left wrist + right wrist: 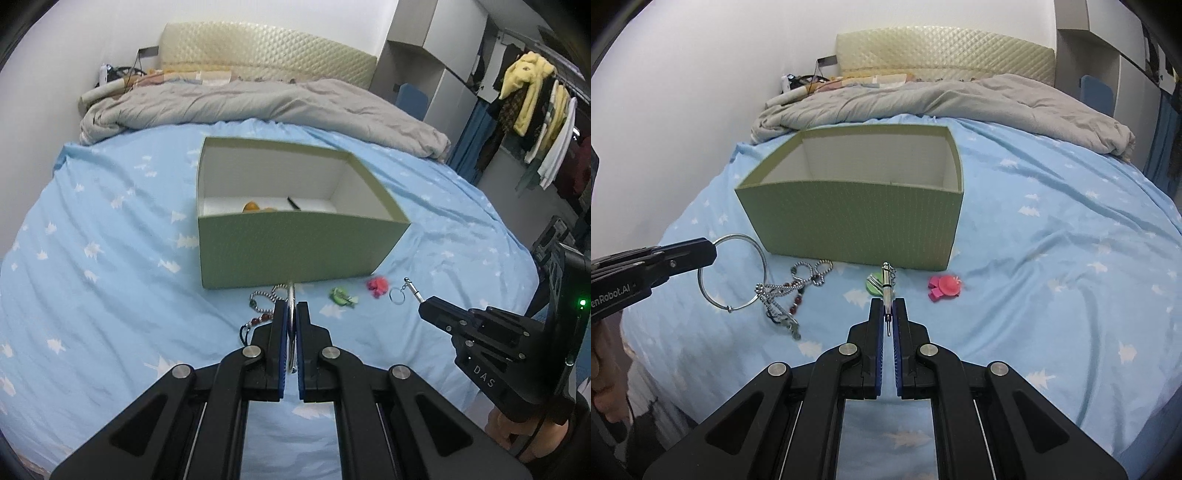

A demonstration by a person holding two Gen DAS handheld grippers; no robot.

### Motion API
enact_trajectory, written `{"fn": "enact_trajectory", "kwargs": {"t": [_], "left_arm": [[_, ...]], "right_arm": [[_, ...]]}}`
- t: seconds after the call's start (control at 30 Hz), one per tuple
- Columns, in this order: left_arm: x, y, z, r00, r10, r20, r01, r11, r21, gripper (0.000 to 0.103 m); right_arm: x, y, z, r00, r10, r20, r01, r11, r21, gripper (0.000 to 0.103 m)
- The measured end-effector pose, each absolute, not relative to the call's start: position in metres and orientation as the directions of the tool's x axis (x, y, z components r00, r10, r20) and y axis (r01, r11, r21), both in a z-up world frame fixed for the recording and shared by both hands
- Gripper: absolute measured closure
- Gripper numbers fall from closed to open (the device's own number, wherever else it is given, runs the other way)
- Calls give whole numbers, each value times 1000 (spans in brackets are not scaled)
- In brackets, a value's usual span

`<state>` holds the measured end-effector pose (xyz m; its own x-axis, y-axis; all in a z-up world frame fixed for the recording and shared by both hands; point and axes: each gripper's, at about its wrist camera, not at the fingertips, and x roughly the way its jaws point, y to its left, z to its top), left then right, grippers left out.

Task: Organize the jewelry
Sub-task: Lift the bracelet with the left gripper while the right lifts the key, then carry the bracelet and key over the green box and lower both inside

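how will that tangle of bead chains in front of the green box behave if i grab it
Probably floppy: the bead chains lie in loose loops on the sheet. Strands cross each other, so they would likely lift as one dangling clump. The small round beads may slip between flat pads.

"DAS" printed in pale letters on the black right gripper (424, 308) body; "enRobot.AI", cut off, on the left gripper (711, 251) body.
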<state>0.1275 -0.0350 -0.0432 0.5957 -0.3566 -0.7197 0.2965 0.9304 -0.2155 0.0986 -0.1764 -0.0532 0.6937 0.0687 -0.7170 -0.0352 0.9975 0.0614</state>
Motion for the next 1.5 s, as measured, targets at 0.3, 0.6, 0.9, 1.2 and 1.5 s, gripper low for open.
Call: {"fn": "enact_trajectory", "kwargs": {"t": [0.3,0.6,0.9,1.2,1.5], "left_arm": [[133,-37,-15,626,-365,-689,317,926,-203,101],[144,-41,15,656,-373,-656,339,922,-186,101],[152,-45,42,678,-383,-627,359,917,-172,101],[161,-52,76,703,-377,-603,372,918,-141,101],[182,-54,112,725,-368,-581,372,921,-120,101]], "right_arm": [[100,-170,-20,733,68,-677,-34,997,64,100],[112,-170,9,765,70,-640,-30,997,74,100],[122,-168,34,786,72,-614,-36,997,71,100],[132,-168,57,800,74,-595,-40,997,70,100],[153,-169,87,815,81,-574,-50,996,69,100]]}}
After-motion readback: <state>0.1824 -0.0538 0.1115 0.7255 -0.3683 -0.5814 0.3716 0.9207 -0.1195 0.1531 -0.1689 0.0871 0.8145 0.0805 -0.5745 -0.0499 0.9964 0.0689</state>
